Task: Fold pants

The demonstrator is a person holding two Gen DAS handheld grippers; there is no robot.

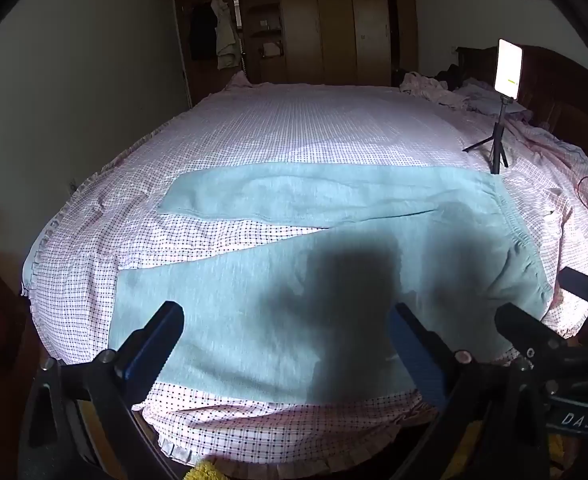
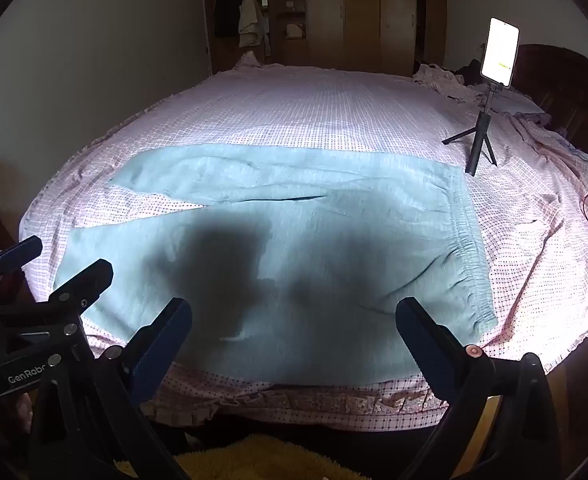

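A: Step?

B: Start. Pants [image 1: 333, 280] lie flat on the bed [image 1: 294, 120], legs spread in a V, waistband on my right, near the phone tripod [image 1: 497, 148]. No fold made yet.

A: Tongs?

B: Left tongs [image 1: 286, 340] and right tongs [image 2: 294, 332] both gape wide, holding nothing, hovering at the near edge over the near leg.

A: Next?

B: Probably pinch the near leg's edge at two spots and carry it over the far leg.

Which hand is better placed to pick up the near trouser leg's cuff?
Probably left. The left tongs hang open nearer the near leg's cuff of the pants; the right tongs hang open nearer the waistband.
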